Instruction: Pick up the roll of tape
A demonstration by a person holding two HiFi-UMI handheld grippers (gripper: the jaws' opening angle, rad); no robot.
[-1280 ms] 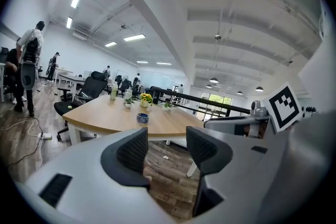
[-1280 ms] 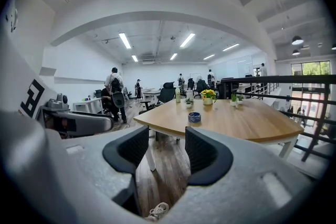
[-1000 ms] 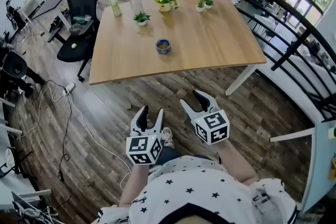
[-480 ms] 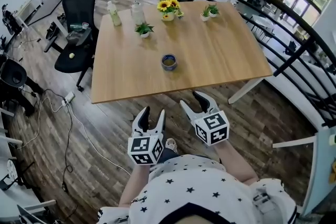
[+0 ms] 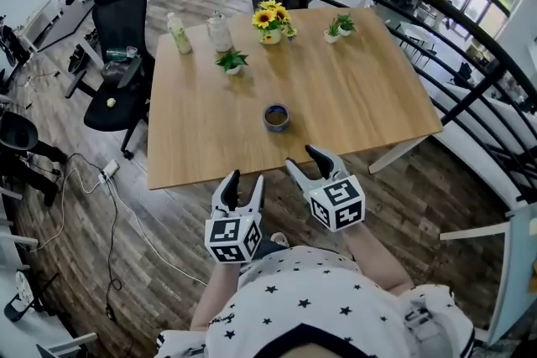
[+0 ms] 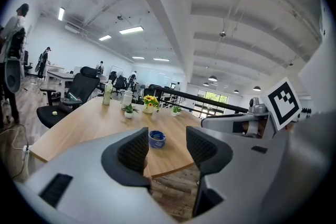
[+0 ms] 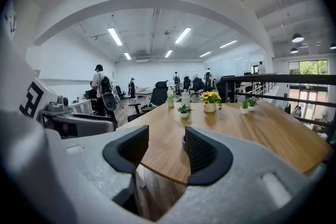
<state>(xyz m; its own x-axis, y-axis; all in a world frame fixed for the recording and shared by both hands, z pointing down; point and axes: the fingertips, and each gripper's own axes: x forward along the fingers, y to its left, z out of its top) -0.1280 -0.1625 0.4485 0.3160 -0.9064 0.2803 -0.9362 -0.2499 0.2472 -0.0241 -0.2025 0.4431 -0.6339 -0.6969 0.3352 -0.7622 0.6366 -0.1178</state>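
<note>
A blue roll of tape (image 5: 275, 116) lies flat near the middle of the wooden table (image 5: 361, 105); in the left gripper view the tape (image 6: 157, 138) shows between the jaws, far off. My left gripper (image 5: 242, 183) hangs open over the floor, short of the table's near edge. To its right my right gripper (image 5: 307, 159) is open too, its tips at the table's near edge. Nothing is held by either. In the right gripper view the table (image 7: 252, 134) fills the middle and the right jaw hides most of the tape.
At the table's far side stand a sunflower pot (image 5: 270, 19), small green plants (image 5: 232, 61) (image 5: 339, 27) and two bottles (image 5: 178, 33) (image 5: 219, 31). Black office chairs (image 5: 117, 54) stand left of the table. A black railing (image 5: 470, 88) runs along the right. Cables (image 5: 126, 205) lie on the floor.
The table and tape have come nearer to me in the head view; both grippers have kept their open stance and now sit close to the table's near edge.
</note>
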